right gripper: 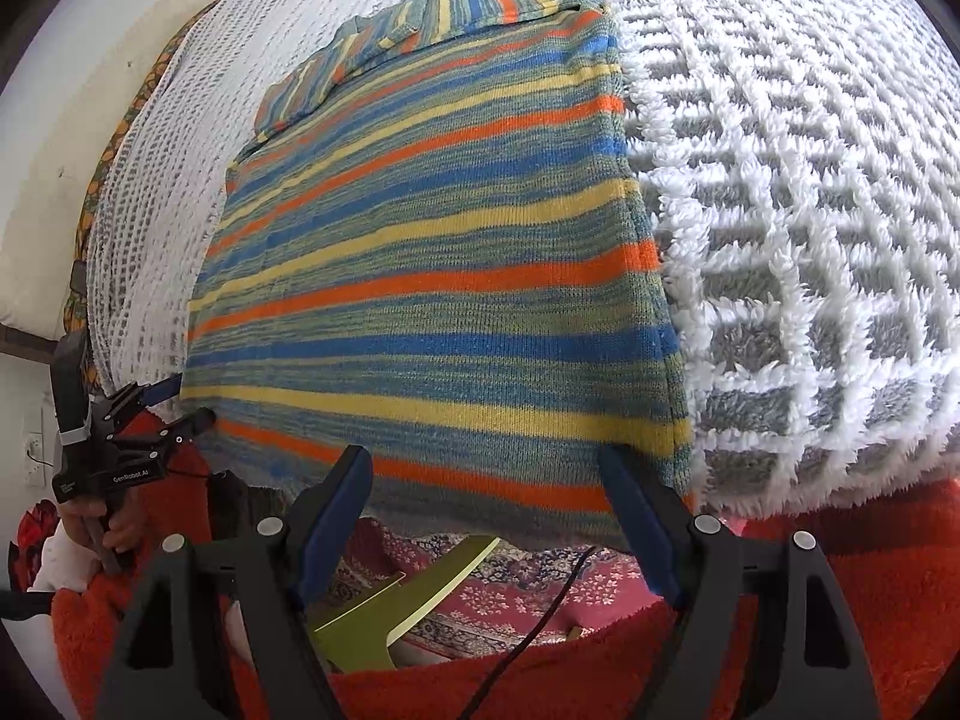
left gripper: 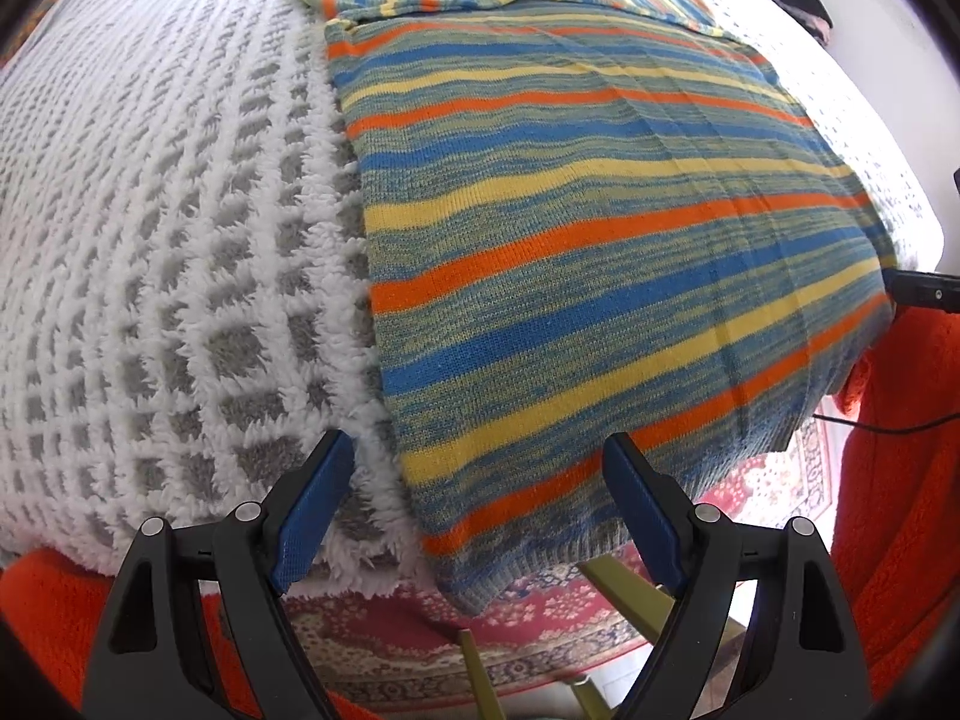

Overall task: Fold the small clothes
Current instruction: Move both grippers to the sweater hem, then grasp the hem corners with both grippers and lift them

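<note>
I hold both tongs, left [left gripper: 477,507] and right [right gripper: 483,519], wide open and empty over the hem of the striped knitted sweater [left gripper: 588,228] on the white-and-grey fluffy blanket [left gripper: 180,240]

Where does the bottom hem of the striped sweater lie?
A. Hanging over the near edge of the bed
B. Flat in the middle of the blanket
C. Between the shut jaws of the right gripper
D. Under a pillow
A: the striped sweater has its hem draped past the edge of the white and grey blanket, above the patterned rug.
</note>
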A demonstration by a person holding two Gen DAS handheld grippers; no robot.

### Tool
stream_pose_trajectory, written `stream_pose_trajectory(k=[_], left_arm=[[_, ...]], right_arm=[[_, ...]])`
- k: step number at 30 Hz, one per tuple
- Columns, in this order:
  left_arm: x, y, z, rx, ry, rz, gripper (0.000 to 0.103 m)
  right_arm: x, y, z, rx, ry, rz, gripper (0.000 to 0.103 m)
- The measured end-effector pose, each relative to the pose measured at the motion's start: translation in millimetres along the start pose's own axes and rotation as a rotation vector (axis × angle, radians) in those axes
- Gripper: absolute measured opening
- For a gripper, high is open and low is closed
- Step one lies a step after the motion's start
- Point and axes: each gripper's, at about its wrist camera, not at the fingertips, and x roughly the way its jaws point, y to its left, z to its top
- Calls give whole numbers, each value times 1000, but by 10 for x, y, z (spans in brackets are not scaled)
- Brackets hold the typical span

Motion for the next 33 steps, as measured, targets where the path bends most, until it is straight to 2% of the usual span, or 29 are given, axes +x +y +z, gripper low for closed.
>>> stream_pose_trajectory(k=[2, 4, 7, 9, 11, 14, 17, 20, 21, 23, 24, 25, 26, 27, 29, 33], left_arm=[[-99, 154, -37, -62, -5, -50, 86], [-184, 379, -96, -156, -9, -102, 87], [-192, 694, -224, -286, 16, -155, 87], [-161, 775, -291, -315, 40, -185, 87], [-138, 725, -307, -286, 59, -192, 86], [-80, 505, -292, -178, 78, -177, 85], [25, 321, -278, -84, 101, -107, 85], [123, 267, -222, -50, 119, -79, 85], [141, 272, -213, -50, 122, -80, 85], [138, 283, -208, -54, 122, -83, 82], [123, 300, -212, -56, 117, -77, 68], [88, 337, -231, -54, 115, -60, 56], [67, 361, -248, -54, 122, -63, 22], [55, 391, -256, -72, 135, -73, 6], [-2, 463, -291, -98, 138, -116, 4], [-137, 456, -310, -83, 146, -191, 3]], right_arm=[[-34, -4, 17, -12, 5, -5, 79], [-186, -77, 48, -10, -32, 13, 79], [-535, -412, 66, 83, -126, 75, 79], [-650, -658, 46, 135, -125, 113, 79], [-641, -803, 7, 131, -57, 150, 79], [-478, -811, -97, 48, 84, 210, 79], [-287, -640, -140, -94, 171, 129, 78], [-94, -535, -52, -172, 201, 59, 77], [-35, -518, -17, -182, 210, 54, 75], [116, -511, 2, -201, 257, 55, 64], [156, -491, 2, -216, 279, 61, 47], [180, -479, -4, -233, 292, 63, 26], [175, -470, -3, -239, 300, 73, 17], [146, -471, -6, -241, 299, 82, 9], [56, -456, -12, -243, 290, 93, 7], [-106, -460, -43, -217, 291, 166, 7]])
